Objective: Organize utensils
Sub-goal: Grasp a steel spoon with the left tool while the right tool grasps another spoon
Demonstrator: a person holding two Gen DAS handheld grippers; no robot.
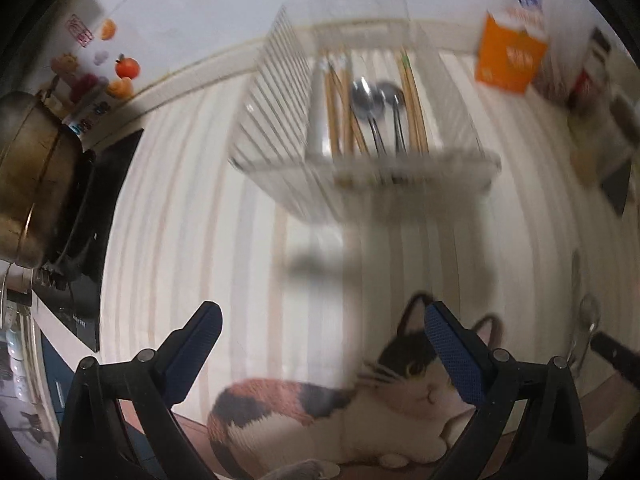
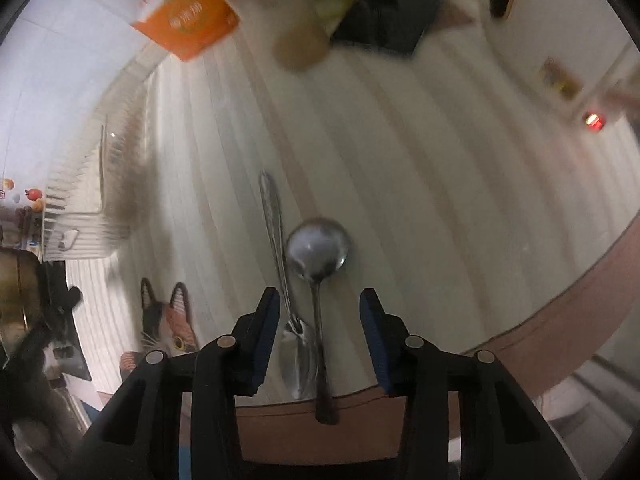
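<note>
At the bottom of the right view | two spoons (image 2: 316, 280) were seen between the part-open right claw (image 2: 320, 316) | nothing was held | left claw (image 1: 324, 324) was spread wide and empty.

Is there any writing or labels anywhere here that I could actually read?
None can be read for certain.
Orange and white carton: large characters and a blue logo, too blurred.
Red stamp-like sticker on the wall: too blurred.
Box beside the pot: print too small.
</note>
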